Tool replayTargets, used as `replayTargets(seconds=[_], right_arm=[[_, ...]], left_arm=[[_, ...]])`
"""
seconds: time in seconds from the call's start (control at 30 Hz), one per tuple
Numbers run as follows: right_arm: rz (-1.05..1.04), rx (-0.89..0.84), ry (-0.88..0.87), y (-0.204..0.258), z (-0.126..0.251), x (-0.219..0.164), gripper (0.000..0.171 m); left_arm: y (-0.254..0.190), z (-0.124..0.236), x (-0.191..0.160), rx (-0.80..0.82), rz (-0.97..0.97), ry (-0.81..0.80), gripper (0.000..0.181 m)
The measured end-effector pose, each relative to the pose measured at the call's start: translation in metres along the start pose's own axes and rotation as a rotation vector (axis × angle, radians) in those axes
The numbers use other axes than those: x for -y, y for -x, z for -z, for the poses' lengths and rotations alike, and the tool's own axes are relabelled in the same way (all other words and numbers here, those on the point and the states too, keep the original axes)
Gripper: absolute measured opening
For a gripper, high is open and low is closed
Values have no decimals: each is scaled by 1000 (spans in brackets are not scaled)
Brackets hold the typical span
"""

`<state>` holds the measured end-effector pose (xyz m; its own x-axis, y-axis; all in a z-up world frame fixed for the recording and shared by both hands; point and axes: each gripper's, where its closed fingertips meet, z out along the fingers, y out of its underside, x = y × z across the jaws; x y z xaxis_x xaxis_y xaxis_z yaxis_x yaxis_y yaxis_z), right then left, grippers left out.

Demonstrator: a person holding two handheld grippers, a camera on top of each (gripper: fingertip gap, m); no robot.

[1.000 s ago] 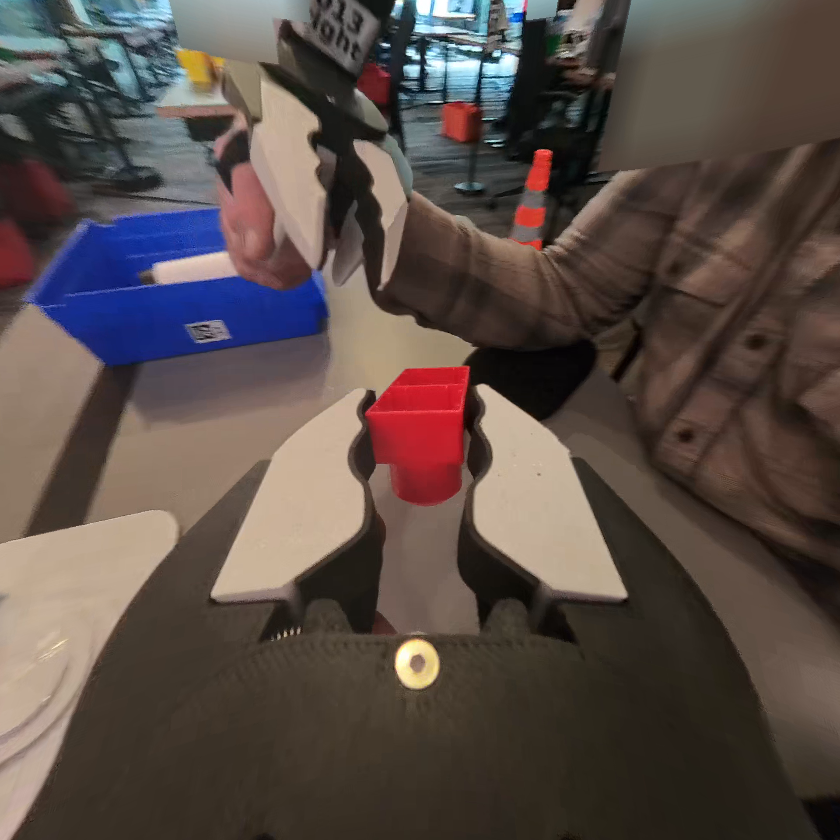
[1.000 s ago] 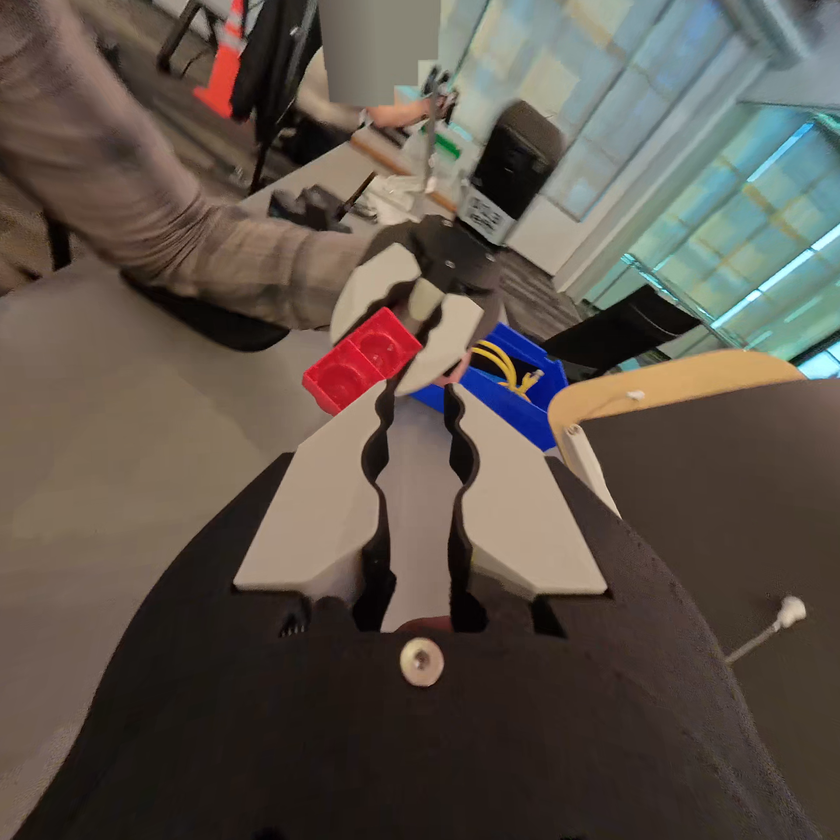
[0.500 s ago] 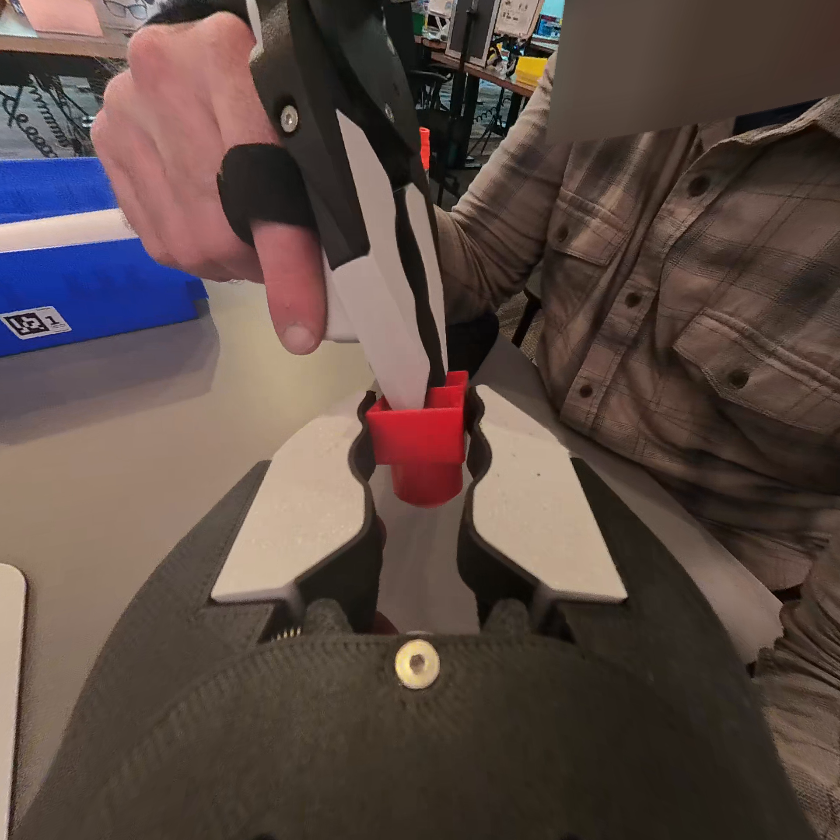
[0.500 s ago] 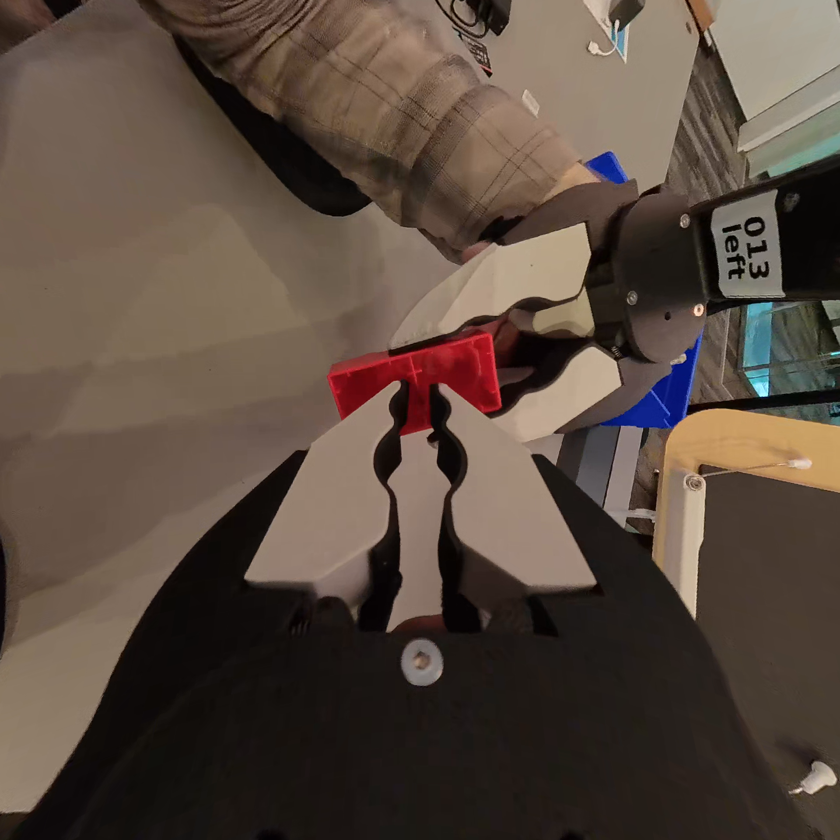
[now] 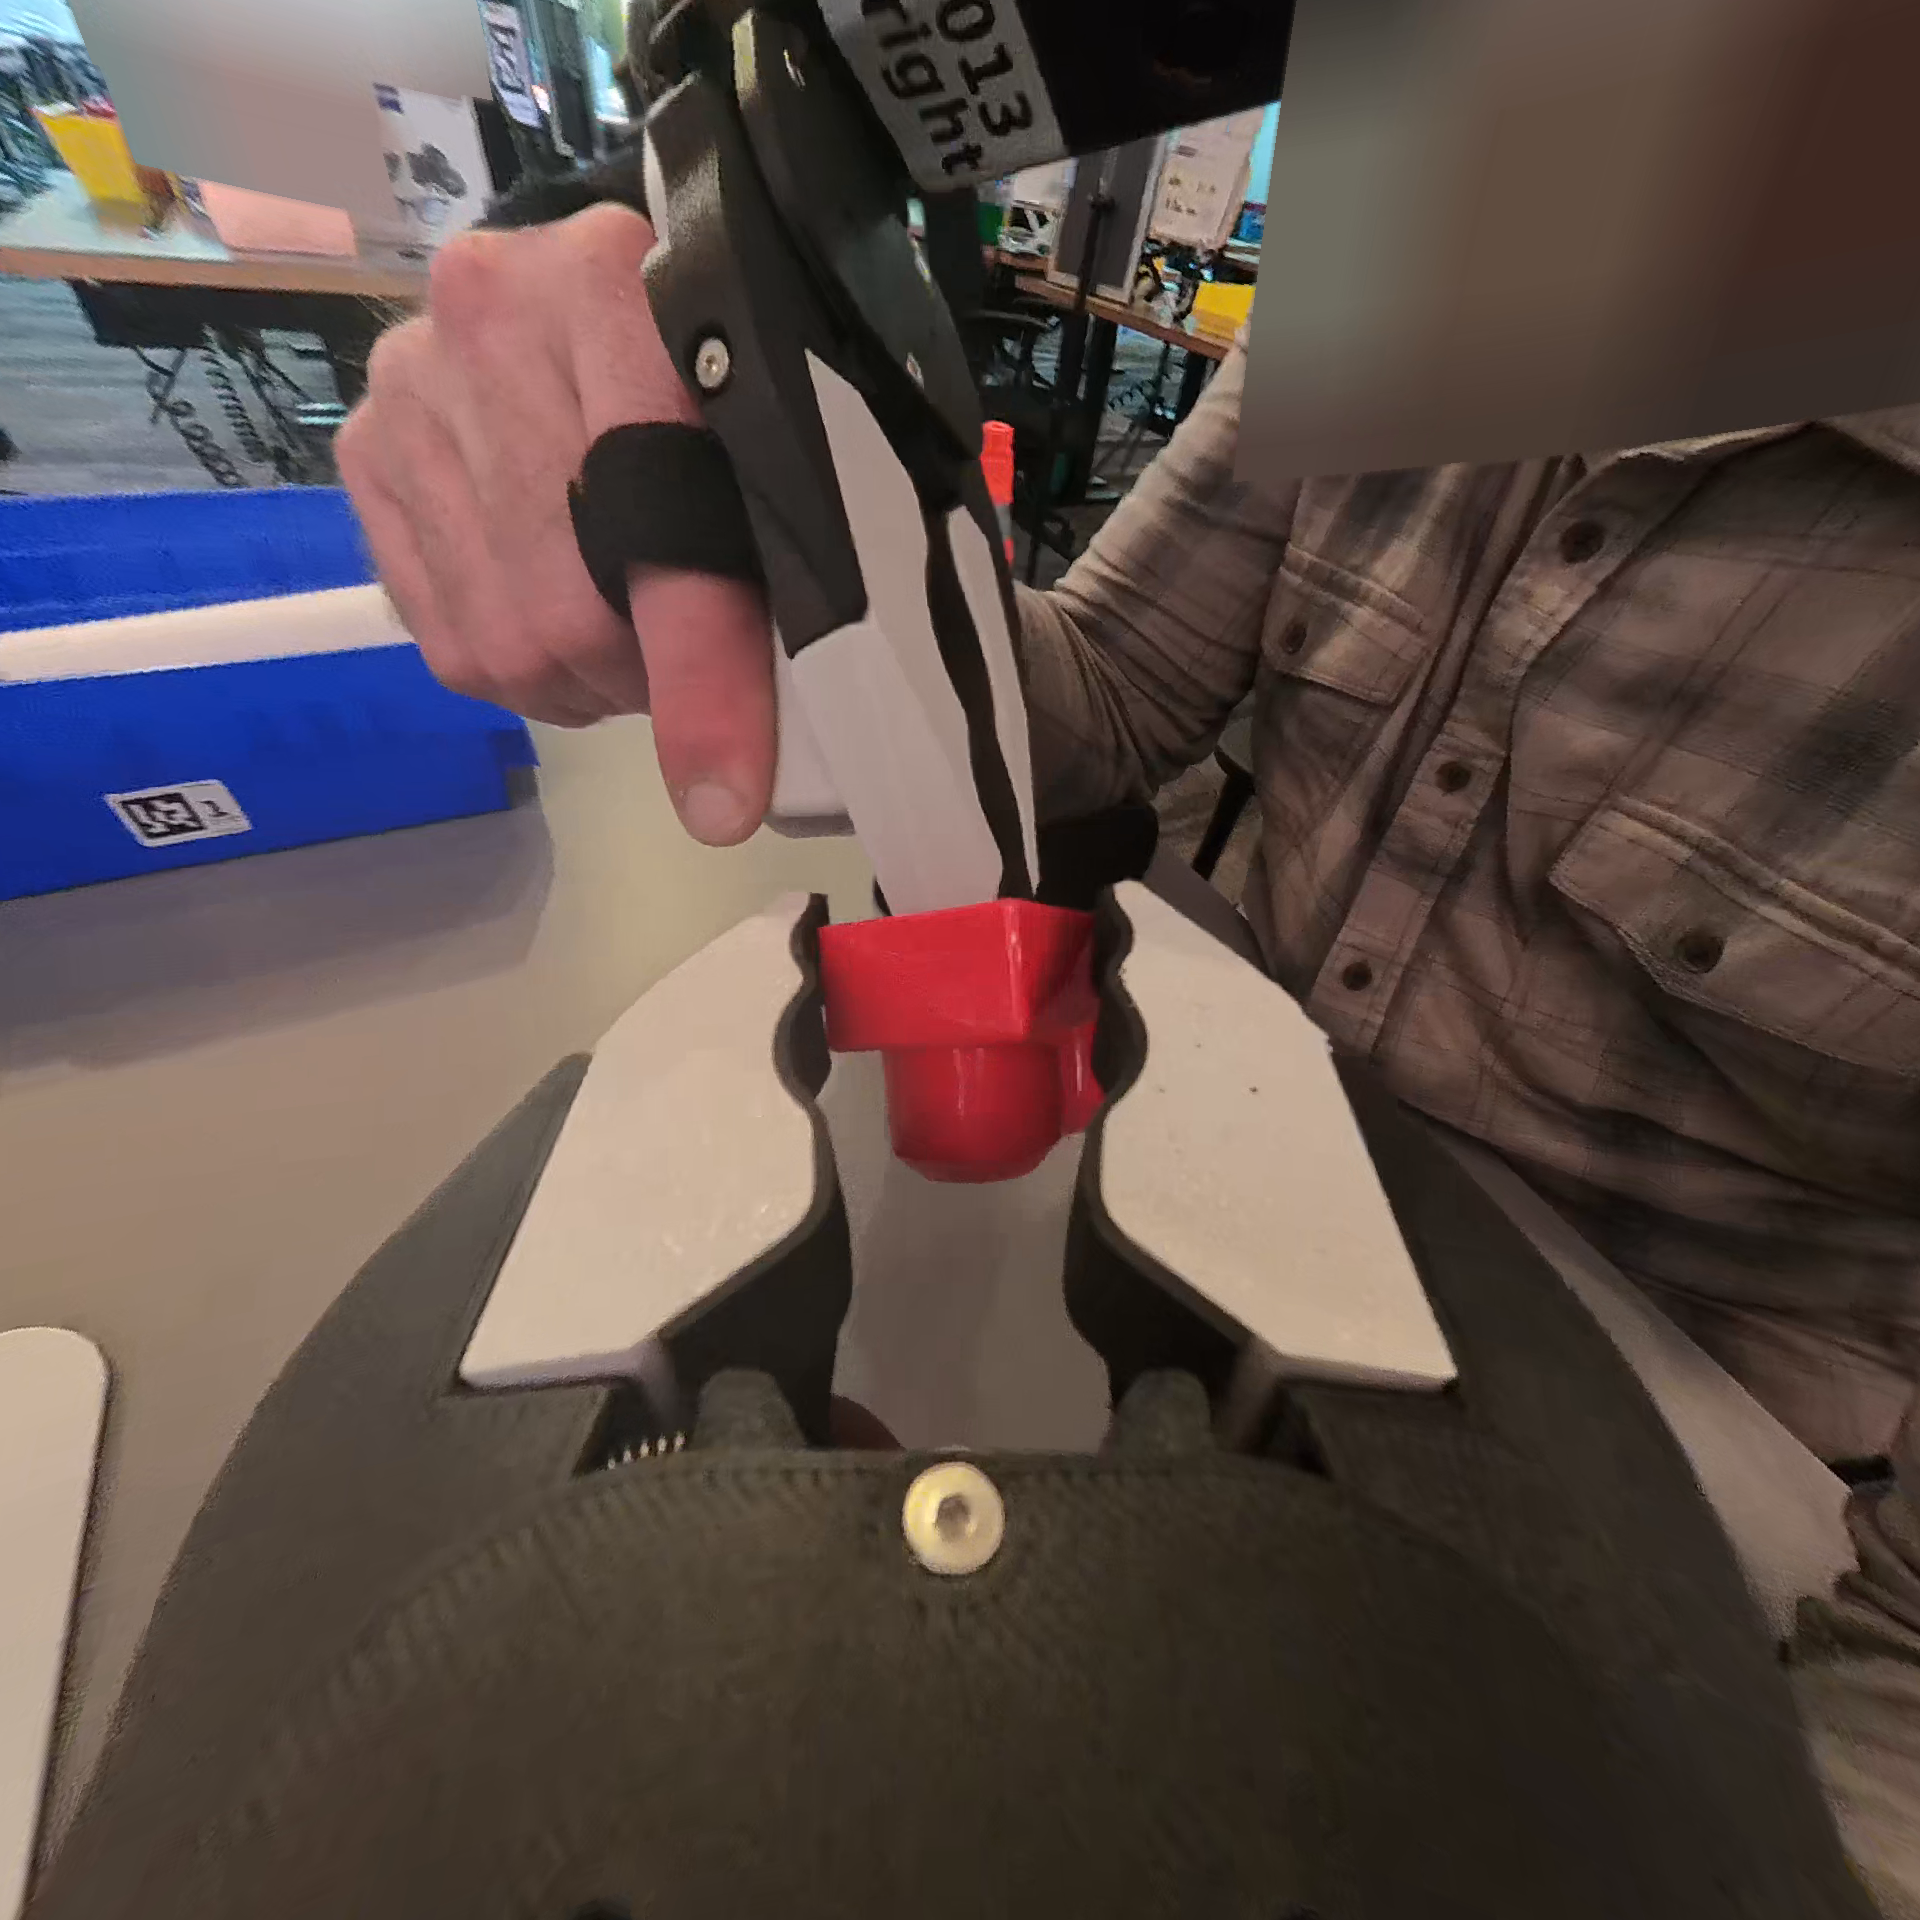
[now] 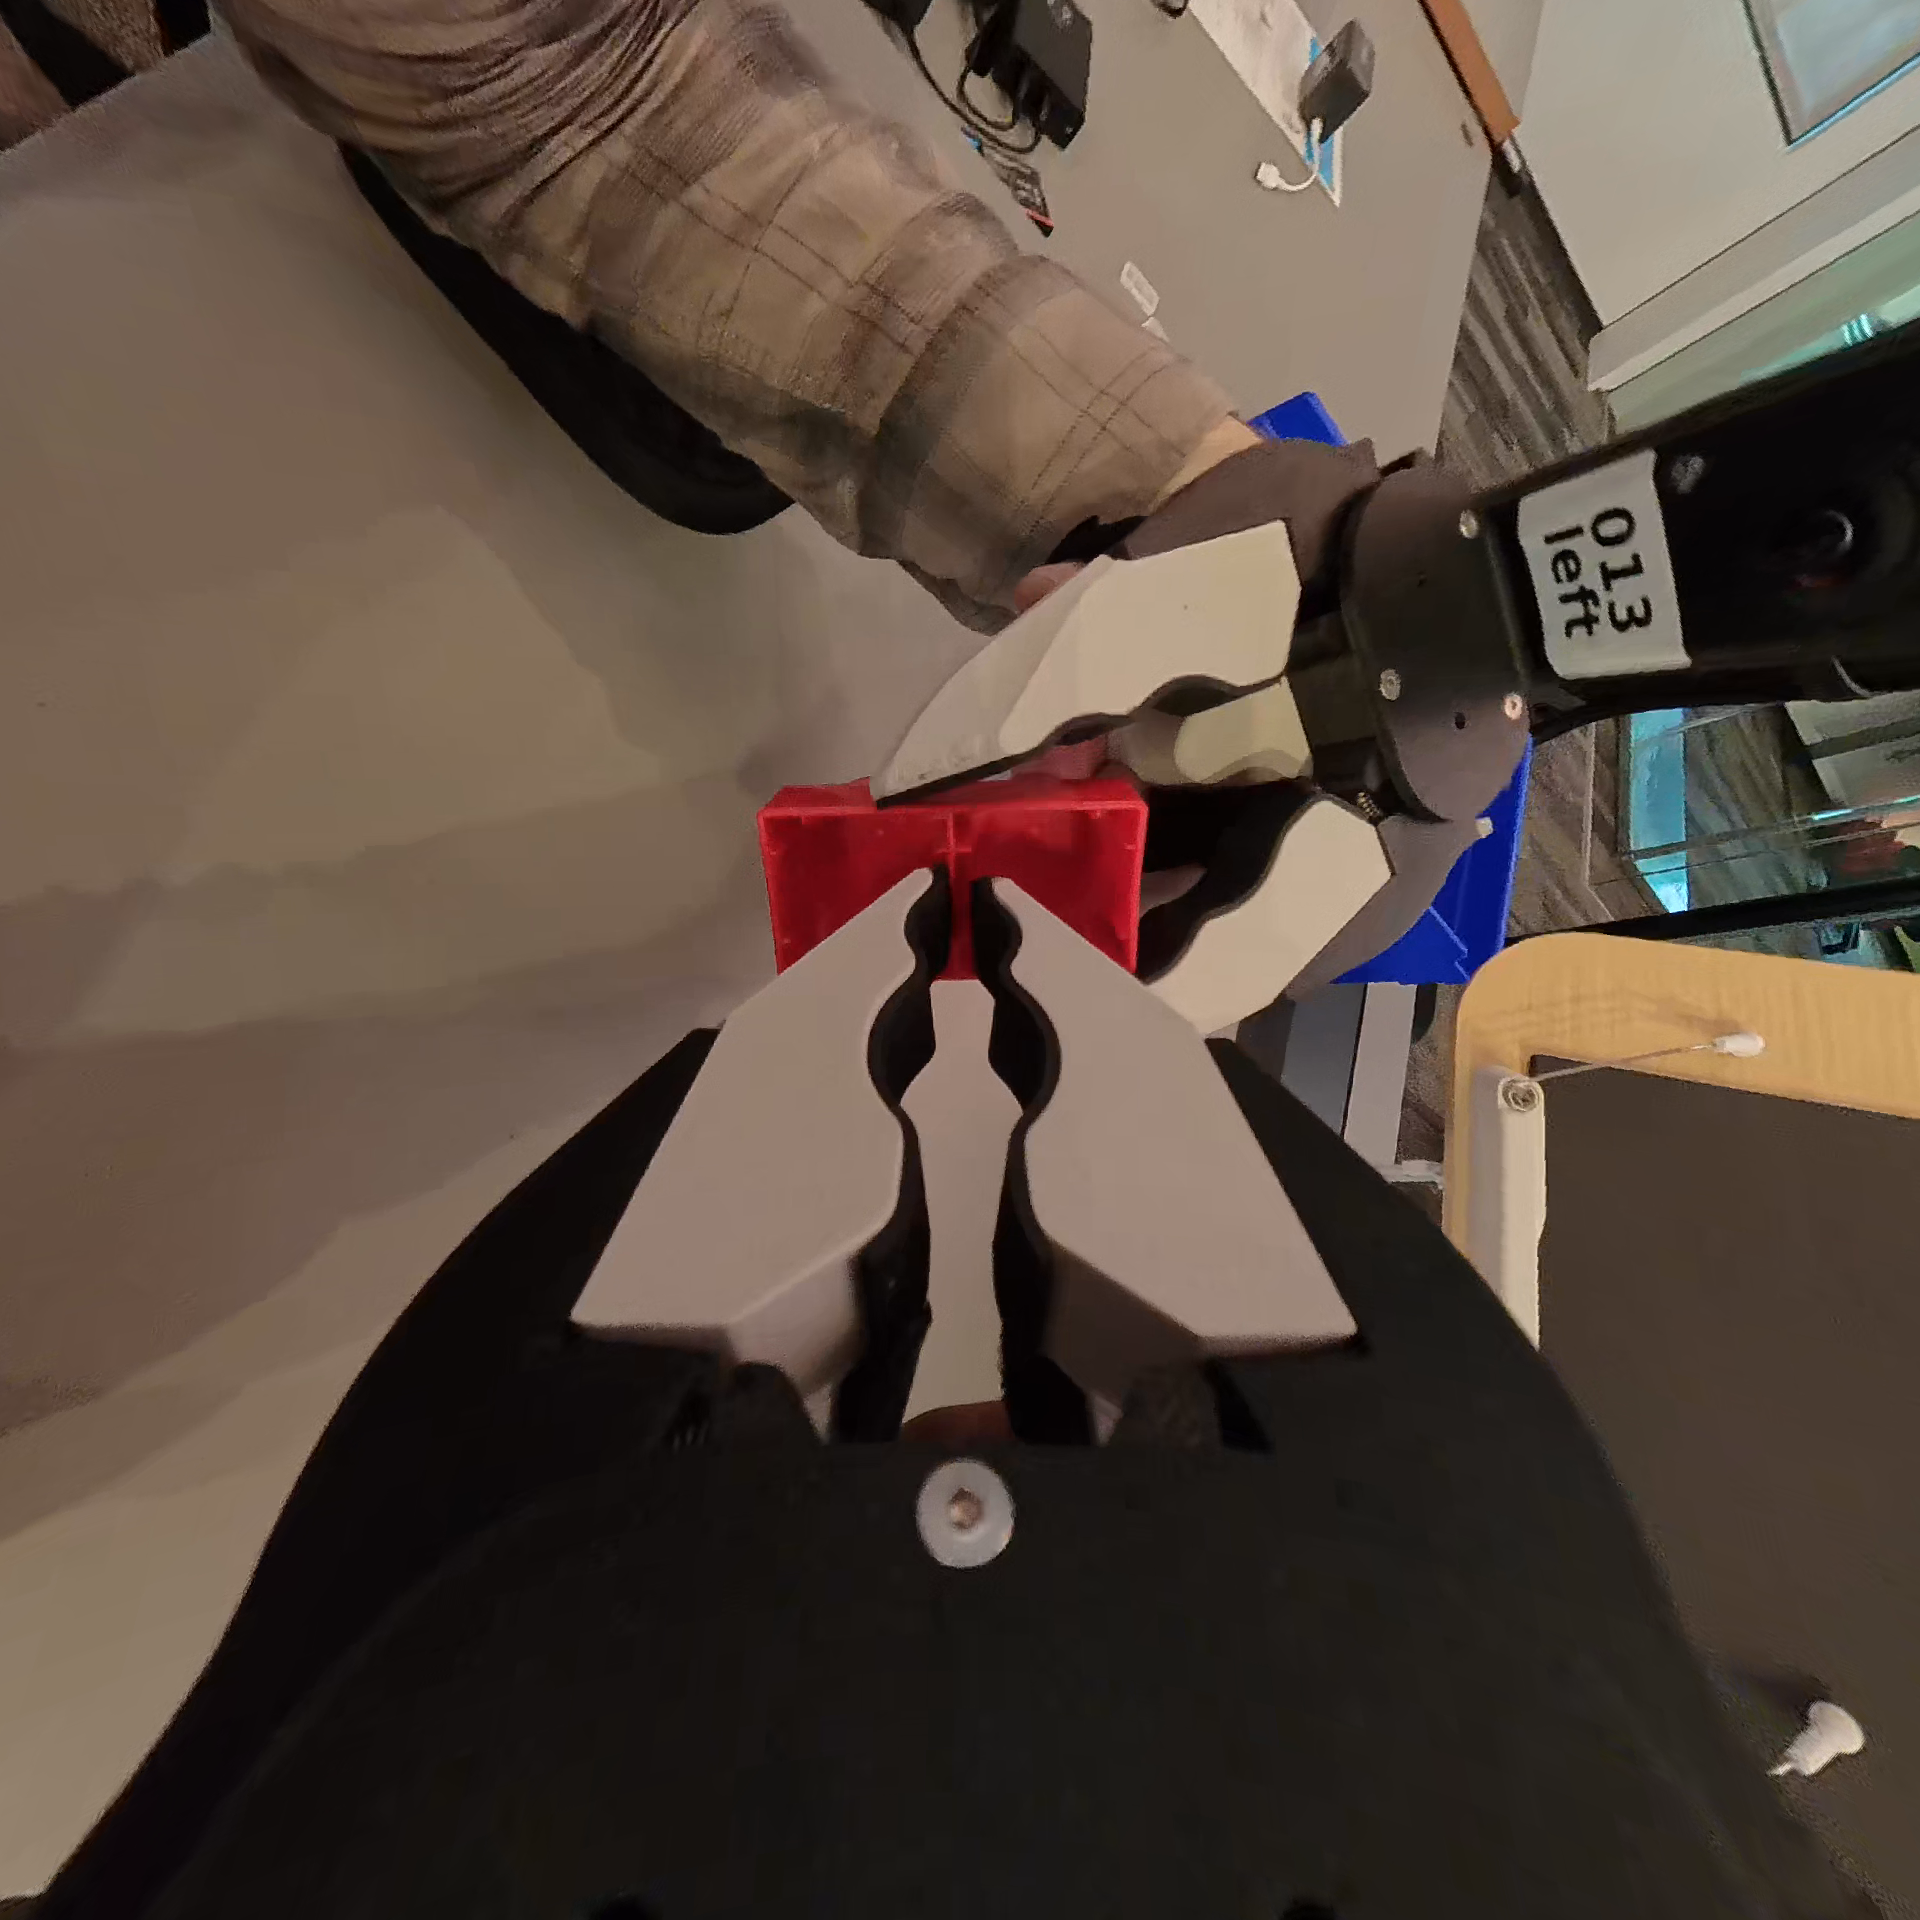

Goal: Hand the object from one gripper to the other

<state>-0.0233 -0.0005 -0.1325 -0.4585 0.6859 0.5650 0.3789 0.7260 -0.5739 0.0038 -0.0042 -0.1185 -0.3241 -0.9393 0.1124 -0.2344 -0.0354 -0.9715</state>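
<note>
Big picture first: the pale surface (image 5: 260, 1039) runs underneath it all, with the blue bin (image 5: 239, 748) parked well off at the far edge and the person's plaid sleeve (image 6: 790, 281) reaching across. Over that surface, both tools are meeting in mid-air!

The left gripper (image 5: 961, 997) has its jaws set a moderate way apart, pressed on the two flanks of the red block (image 5: 951, 997), a hollow two-cell piece with round studs on its underside. It is off the surface, held between the two tools.

And here's the change: a second ago the right gripper (image 6: 954, 883) was up and away, jaws empty; half a second ago its tips dropped into the block's open top; now its jaws are pinched nearly together, one tip in each cell, on the thin red dividing wall (image 6: 954, 831). From the left wrist view it comes down steeply, the hand (image 5: 520, 499) behind it.

So, by my read, both have hold at once, the very hinge of the handover. What's left is for the left jaws to let go.
</note>
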Motion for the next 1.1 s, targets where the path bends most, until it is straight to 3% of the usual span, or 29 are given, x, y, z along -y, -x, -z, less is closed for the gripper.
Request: replayTargets(seconds=[0.2, 0.33, 0.57, 0.7, 0.87, 1.1], right_arm=[[-116, -69, -136, -21, 19, -4, 0], [-276, -177, -303, -51, 43, -12, 0], [-684, -354, -514, -107, 69, -47, 0], [-969, -386, -597, -126, 66, -74, 0], [-1159, -309, -627, -125, 47, -89, 0], [-1355, -216, -827, -133, 31, -79, 0]], left_arm=[[25, 10, 21, 238, -80, -43, 82], [42, 24, 45, 495, -253, -52, 88], [85, 47, 63, 1057, -687, 206, 90], [102, 61, 63, 1313, -978, 473, 86], [118, 73, 58, 1496, -1210, 698, 87], [134, 79, 49, 1657, -1322, 759, 114]])
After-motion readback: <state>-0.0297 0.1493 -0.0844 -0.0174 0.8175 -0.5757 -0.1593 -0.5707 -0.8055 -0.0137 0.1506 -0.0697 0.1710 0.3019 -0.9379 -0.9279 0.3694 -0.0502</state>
